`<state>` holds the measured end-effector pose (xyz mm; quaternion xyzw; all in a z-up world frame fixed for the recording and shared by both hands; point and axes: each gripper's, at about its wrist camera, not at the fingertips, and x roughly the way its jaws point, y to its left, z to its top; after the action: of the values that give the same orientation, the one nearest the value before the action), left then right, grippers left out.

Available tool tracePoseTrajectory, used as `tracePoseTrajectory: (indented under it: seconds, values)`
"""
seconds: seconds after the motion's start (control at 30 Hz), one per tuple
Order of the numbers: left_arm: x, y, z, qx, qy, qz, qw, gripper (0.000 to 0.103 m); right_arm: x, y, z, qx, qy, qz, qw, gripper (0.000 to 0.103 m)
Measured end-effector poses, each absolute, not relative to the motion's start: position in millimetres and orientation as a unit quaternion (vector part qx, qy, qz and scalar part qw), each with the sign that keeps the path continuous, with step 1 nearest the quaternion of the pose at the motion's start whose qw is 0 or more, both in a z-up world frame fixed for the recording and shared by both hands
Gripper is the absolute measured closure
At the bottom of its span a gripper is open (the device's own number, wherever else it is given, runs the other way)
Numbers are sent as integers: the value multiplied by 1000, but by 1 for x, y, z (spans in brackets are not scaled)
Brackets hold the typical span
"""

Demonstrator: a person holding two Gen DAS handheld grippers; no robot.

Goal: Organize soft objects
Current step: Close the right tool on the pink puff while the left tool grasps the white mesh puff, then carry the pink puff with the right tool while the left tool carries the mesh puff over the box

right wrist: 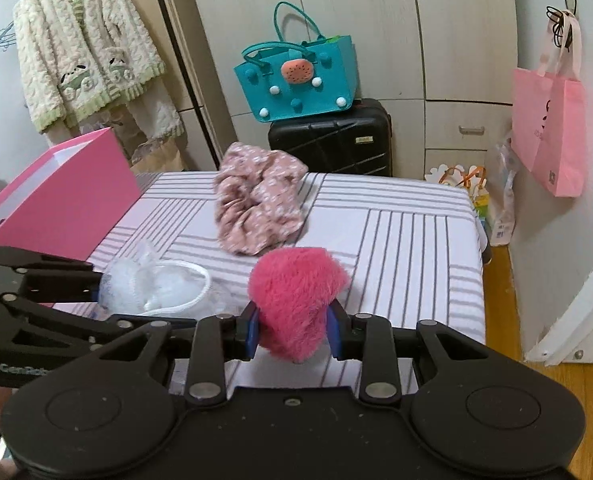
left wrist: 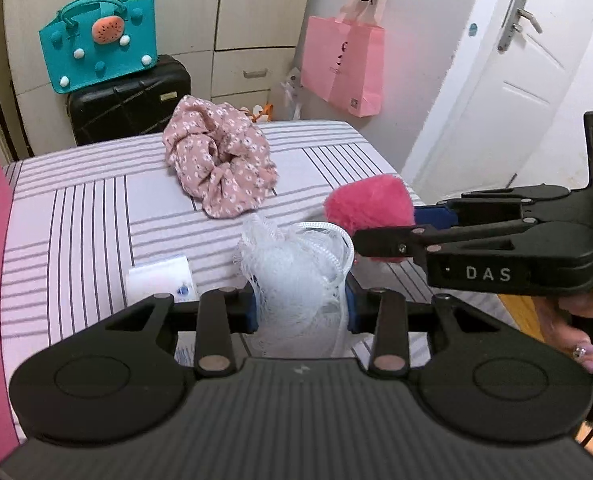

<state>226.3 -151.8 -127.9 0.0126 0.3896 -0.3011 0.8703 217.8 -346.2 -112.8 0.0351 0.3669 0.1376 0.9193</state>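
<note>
Left tongs [left wrist: 302, 314] clamp a white mesh bath pouf [left wrist: 296, 276]; right tongs [right wrist: 294, 334] pinch a pink fluffy pompom [right wrist: 296, 300]; floral scrunchie [right wrist: 258, 198] at twelve o'clock on the bed [right wrist: 408, 240].

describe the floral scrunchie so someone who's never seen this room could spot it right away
Find the bed with the striped sheet. Toward its far end, in front of the black suitcase, lies the floral scrunchie, loose on the sheet. Unlike the white mesh puff and the pink fluffy pom-pom, it is dusty pink fabric with small white flowers and sits in no hand-held gripper.
</note>
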Motion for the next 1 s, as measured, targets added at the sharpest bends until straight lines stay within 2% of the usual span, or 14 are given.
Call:
tracePoseTrajectory:
  seconds: [0.5,1.0]
  values:
    - [176,-118,-109,-3,419,-347,839,66,164,-328,-103,80,431,150,886,66]
    - [135,-52,-60,14,411,-356,839,66,126,-271,-41,37,406,232,883,65]
